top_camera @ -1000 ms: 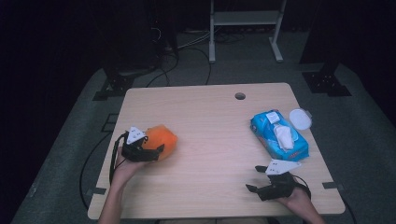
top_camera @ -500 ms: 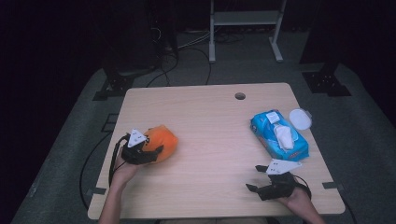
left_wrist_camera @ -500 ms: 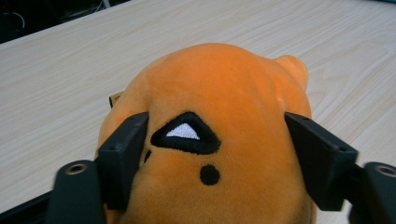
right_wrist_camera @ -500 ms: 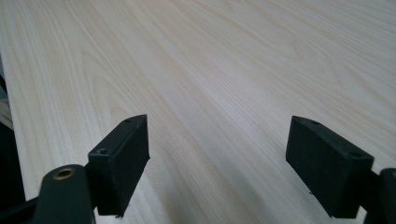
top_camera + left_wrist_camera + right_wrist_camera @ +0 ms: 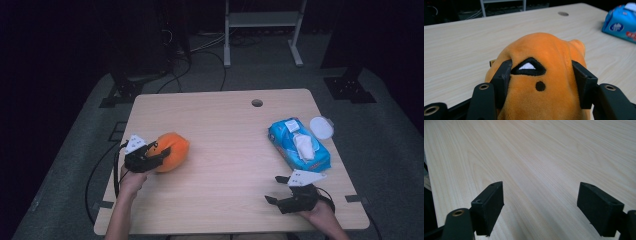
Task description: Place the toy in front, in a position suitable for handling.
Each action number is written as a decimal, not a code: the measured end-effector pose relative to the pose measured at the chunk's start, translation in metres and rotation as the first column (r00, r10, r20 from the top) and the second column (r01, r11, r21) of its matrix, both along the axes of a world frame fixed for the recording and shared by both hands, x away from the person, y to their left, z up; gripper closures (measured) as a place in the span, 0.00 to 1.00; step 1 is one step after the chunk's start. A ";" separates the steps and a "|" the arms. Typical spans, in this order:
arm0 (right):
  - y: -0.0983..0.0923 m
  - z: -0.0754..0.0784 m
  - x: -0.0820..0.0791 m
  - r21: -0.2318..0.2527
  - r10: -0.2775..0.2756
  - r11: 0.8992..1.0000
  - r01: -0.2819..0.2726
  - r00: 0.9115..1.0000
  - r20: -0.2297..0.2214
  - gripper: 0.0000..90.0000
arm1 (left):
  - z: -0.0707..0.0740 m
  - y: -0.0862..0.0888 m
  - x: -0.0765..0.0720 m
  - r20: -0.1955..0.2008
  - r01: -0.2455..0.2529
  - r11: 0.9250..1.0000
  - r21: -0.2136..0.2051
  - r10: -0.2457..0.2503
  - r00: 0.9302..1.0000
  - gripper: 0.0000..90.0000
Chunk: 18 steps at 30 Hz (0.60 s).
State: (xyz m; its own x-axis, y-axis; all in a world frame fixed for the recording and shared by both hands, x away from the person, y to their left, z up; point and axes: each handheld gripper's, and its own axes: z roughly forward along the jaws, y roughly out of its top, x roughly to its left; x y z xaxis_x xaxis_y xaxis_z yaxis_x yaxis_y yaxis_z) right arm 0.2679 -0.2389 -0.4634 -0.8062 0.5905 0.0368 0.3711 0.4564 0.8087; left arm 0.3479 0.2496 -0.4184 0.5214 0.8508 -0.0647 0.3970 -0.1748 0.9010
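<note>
Resting the right gripper (image 5: 281,190) idle near the front right edge of the table (image 5: 225,135), jaws standing wide with nothing between. Having just closed the left gripper (image 5: 541,75) on the orange plush toy (image 5: 541,55) at the table's left side, pads sinking into both flanks, likely readying a lift. Keeping that forearm low, wrist level. Leaving the blue wipes pack (image 5: 299,145) and white lid (image 5: 321,127) farther right.
</note>
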 end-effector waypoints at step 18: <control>-0.005 0.002 0.001 0.006 -0.023 1.000 0.023 1.000 0.013 0.22 | 0.034 -0.042 -0.021 0.087 0.185 0.979 -0.083 -0.178 0.980 0.47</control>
State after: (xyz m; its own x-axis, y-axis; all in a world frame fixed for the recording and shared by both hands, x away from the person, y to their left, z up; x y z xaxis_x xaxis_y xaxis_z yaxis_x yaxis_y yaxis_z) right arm 0.2687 -0.2441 -0.4614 -0.7926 0.6090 0.0301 0.3713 0.4428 0.8161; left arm 0.3268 0.2073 -0.3845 0.6733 0.7339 -0.0897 0.2934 -0.1538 0.9436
